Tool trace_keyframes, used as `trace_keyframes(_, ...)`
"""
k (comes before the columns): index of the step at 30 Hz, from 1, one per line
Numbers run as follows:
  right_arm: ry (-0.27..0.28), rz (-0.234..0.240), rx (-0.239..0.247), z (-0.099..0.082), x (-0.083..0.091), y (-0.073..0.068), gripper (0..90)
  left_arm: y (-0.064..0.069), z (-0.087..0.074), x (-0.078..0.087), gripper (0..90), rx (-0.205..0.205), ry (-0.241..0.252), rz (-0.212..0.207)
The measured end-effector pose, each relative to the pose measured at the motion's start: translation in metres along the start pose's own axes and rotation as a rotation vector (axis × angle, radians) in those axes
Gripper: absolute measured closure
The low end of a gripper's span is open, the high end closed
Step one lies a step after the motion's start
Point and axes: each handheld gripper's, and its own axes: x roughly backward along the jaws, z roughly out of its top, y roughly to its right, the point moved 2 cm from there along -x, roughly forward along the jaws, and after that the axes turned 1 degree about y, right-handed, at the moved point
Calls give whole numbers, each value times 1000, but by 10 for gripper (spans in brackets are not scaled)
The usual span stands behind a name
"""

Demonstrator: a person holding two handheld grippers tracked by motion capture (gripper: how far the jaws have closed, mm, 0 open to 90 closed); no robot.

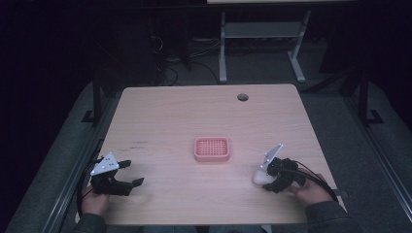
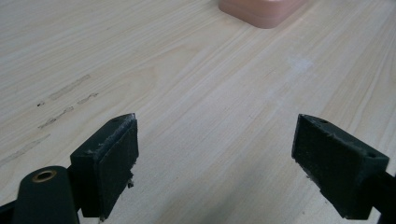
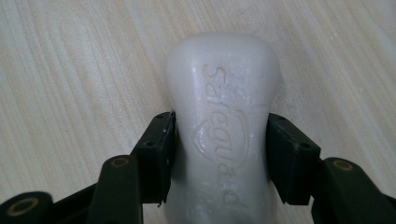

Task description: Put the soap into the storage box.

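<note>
A white bar of soap (image 3: 224, 135) with raised lettering lies on the wooden table, and my right gripper (image 3: 219, 154) is shut on its waist, one jaw on each side. From above, the soap (image 1: 261, 177) shows at the front right, just ahead of the right gripper (image 1: 272, 177). A pink soap dish (image 1: 212, 149) with a ridged grid top sits at the table's middle; its corner (image 2: 264, 11) appears at the top of the left gripper view. My left gripper (image 1: 130, 174) rests at the front left, open, with bare table between its jaws (image 2: 215, 154).
The wooden table (image 1: 194, 116) has a round cable hole (image 1: 242, 97) near its far edge and faint scuff marks (image 2: 65, 100) at the left. Beyond the table stand the white legs of another desk (image 1: 222, 48) on a dark floor.
</note>
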Motion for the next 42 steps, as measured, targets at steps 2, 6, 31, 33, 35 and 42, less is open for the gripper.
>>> trace_keyframes(2, 3, 1, -4, 0, 0, 1, 459, 0, 0, 0, 139, 0, -2, -1)
trace_keyframes(6, -20, 3, -5, 2, 0, 1, 460, 0, 0, 0, 139, -4, -3, -1)
trace_keyframes(31, 10, 3, 5, 0, -1, 2, 465, 0, 0, -1, 139, -5, -9, -3)
trace_keyframes(33, 15, 5, 6, 0, -1, 2, 462, 0, 0, -1, 139, -3, -9, -3)
trace_keyframes(35, 27, 9, 18, -1, -1, 2, 459, 0, 0, -2, 139, -1, -9, -4)
trace_keyframes(42, 7, 4, -6, 2, -1, 2, 480, 0, 0, -2, 139, 0, -10, -3)
